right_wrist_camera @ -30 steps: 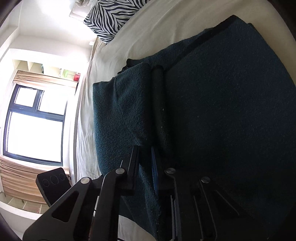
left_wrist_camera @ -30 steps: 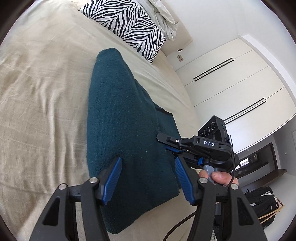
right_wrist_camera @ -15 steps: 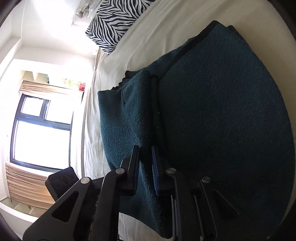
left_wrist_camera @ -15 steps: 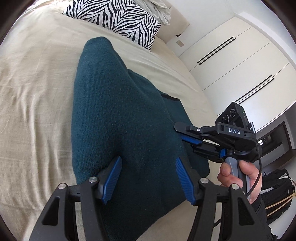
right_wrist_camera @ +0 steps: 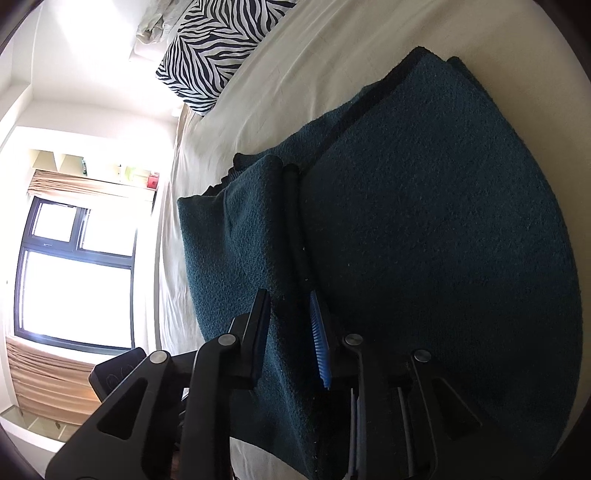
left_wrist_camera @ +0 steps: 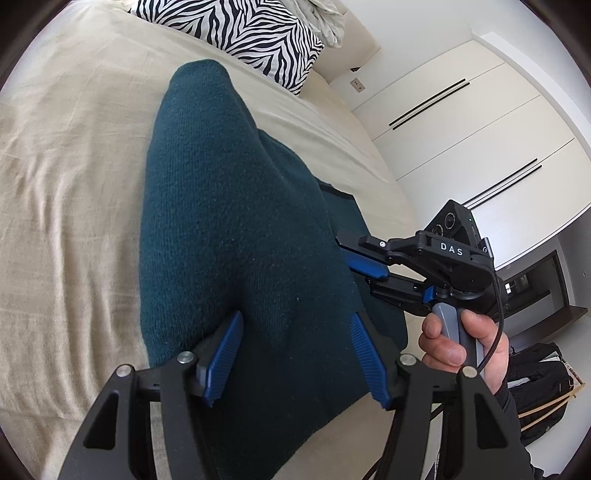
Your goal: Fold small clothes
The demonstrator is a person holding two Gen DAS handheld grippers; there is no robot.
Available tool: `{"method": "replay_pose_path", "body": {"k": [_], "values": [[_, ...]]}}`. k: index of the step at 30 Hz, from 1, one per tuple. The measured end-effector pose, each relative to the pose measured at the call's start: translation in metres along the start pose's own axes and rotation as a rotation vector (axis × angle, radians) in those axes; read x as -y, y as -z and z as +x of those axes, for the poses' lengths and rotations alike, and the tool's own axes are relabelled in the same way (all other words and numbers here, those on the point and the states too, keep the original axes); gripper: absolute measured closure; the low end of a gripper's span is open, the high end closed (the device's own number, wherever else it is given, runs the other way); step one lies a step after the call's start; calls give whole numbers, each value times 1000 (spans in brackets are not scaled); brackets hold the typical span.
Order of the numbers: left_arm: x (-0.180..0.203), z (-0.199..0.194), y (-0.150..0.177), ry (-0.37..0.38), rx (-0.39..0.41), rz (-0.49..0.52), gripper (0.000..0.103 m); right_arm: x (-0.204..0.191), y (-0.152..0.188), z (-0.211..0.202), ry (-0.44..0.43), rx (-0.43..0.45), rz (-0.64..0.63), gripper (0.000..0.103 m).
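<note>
A dark teal knitted garment [left_wrist_camera: 229, 221] lies folded on the beige bed [left_wrist_camera: 66, 184]. My left gripper [left_wrist_camera: 295, 325] hovers over its near end, open, with the fabric under its blue pads [left_wrist_camera: 225, 347] and nothing pinched. My right gripper [left_wrist_camera: 345, 251] reaches in from the right at the garment's side, held by a hand [left_wrist_camera: 461, 347]. In the right wrist view the right gripper [right_wrist_camera: 288, 299] is opening. A fold of the garment [right_wrist_camera: 424, 221] with its dark trim lies loose between the jaws, and the pads no longer press on it.
A zebra-striped pillow [left_wrist_camera: 251, 33] and a crumpled white cloth [left_wrist_camera: 325, 22] lie at the head of the bed. White wardrobe doors [left_wrist_camera: 461, 129] stand beyond the bed's right side, with a black bag [left_wrist_camera: 535, 387] on the floor. A window [right_wrist_camera: 74, 277] is on the other side.
The right gripper's jaws have spread apart from a tight pinch on the garment's fold. The left gripper has drifted a little closer over the garment and stays open.
</note>
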State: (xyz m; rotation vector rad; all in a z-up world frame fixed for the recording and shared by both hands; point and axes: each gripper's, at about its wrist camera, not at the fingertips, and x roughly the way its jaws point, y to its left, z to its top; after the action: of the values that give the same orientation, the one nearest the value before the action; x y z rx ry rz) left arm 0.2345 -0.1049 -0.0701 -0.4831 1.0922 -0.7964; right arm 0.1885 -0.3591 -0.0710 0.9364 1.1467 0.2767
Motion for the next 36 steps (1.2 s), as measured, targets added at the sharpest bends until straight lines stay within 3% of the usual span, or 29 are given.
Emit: {"method": "replay_pose_path", "body": {"k": [1, 3, 8, 16, 20, 22, 30, 36], "values": [[0, -1, 0, 1, 0, -1, 40, -1, -1, -3, 7, 12, -3, 59], [-1, -1, 1, 1, 1, -1, 40, 0, -1, -12, -21, 42, -1, 44], [0, -3, 2, -1, 3, -3, 40, -5, -2, -8, -8, -1, -41, 44], [0, -2, 2, 5, 0, -6, 40, -5, -5, 22, -32, -65, -9, 68], [1, -1, 2, 1, 1, -7, 40, -7, -6, 30, -23, -82, -10, 74], [1, -1, 2, 3, -1, -9, 40, -8, -7, 31, 5, -77, -19, 86], [23, -6, -1, 0, 13, 6, 39, -34, -10, 5, 98, -14, -142, 90], [57, -5, -4, 7, 17, 78, 39, -18, -37, -37, 157, 15, -126, 90]]}}
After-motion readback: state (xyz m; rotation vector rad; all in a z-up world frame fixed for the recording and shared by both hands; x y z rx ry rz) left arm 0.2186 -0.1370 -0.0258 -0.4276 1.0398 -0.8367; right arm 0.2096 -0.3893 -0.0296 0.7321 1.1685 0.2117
